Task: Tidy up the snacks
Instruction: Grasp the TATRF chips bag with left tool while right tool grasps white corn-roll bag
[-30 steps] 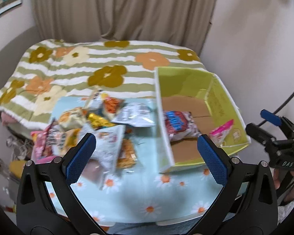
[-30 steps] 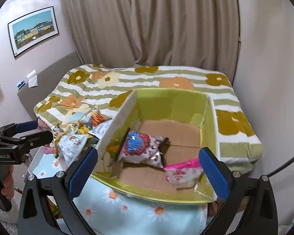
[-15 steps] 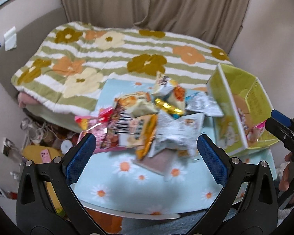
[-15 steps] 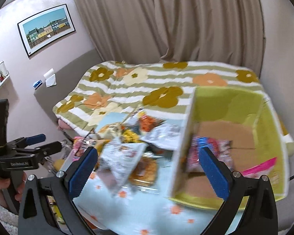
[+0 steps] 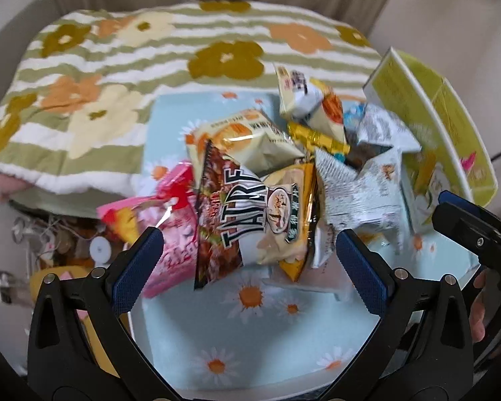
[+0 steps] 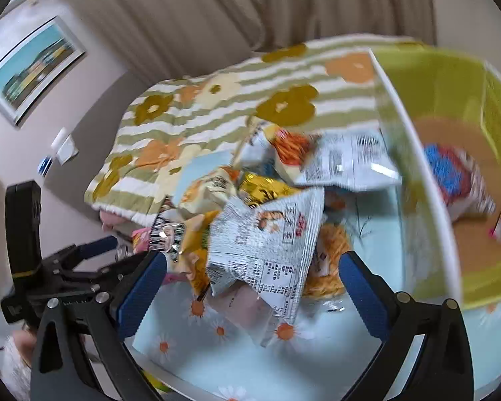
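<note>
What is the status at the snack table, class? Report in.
Left gripper open, empty, over snack pile. Right gripper open, empty. Box holds two packets. Nothing blocking.

The left wrist view looks forward and down between its own wide-spread blue fingers (image 5: 143,260) onto the snack pile (image 5: 270,197), from close above the table's (image 5: 250,341) near edge. The green box (image 5: 451,113) sits at its right side, the bed (image 5: 123,77) beyond the far edge. The right wrist view looks from the same near edge, closer to the box (image 6: 451,107), angled left toward the pile (image 6: 264,230). Both share the pile, the box, the tablecloth and the bed (image 6: 217,107). Each view catches the other gripper at its margin: the right gripper (image 5: 474,230) and the left gripper (image 6: 66,270).
</note>
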Available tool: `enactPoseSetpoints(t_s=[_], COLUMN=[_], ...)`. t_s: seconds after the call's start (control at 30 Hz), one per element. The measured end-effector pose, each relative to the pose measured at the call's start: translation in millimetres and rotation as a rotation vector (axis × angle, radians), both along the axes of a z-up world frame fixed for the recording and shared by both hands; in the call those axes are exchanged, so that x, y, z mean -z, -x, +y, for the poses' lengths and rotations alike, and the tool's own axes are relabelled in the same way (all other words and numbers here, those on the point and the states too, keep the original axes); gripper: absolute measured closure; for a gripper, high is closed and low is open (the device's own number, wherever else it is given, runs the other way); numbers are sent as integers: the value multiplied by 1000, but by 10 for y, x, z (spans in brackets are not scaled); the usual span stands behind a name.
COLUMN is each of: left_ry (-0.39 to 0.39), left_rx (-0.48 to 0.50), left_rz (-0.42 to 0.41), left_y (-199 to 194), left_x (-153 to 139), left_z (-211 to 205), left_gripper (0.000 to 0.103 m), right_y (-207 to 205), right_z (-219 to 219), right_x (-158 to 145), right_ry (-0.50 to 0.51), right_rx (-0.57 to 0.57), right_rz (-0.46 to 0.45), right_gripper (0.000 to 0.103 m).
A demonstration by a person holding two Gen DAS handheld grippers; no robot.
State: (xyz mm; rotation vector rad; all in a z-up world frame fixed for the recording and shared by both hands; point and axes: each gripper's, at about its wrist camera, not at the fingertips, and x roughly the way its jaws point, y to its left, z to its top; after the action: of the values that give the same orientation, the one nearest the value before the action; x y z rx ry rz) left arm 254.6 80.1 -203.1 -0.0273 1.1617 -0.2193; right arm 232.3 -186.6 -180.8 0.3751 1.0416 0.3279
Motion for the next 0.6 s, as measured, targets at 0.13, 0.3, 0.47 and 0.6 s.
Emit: enactPoseSetpoints(t_s=[0.13,0.3,0.47,0.6], left_ry=[10,3,-33,-60], left_rx=[26,23,29,50], left_rz=[39,62,41,22], left_y=[-112,-218,-301,-320], left_x=[217,388,467,472], left_z=[-64,-78,-129,-187], left_gripper=[1,1,1,21], right_y=[-48,-133,-252,-293], right_z=[-30,-19,12,46], right_x=[218,308,402,459], right_ry=[-60,-91,-96,-114], right_rx=[54,65,61,43], right_rz=[74,97,107,115], right_gripper=[0,0,0,0])
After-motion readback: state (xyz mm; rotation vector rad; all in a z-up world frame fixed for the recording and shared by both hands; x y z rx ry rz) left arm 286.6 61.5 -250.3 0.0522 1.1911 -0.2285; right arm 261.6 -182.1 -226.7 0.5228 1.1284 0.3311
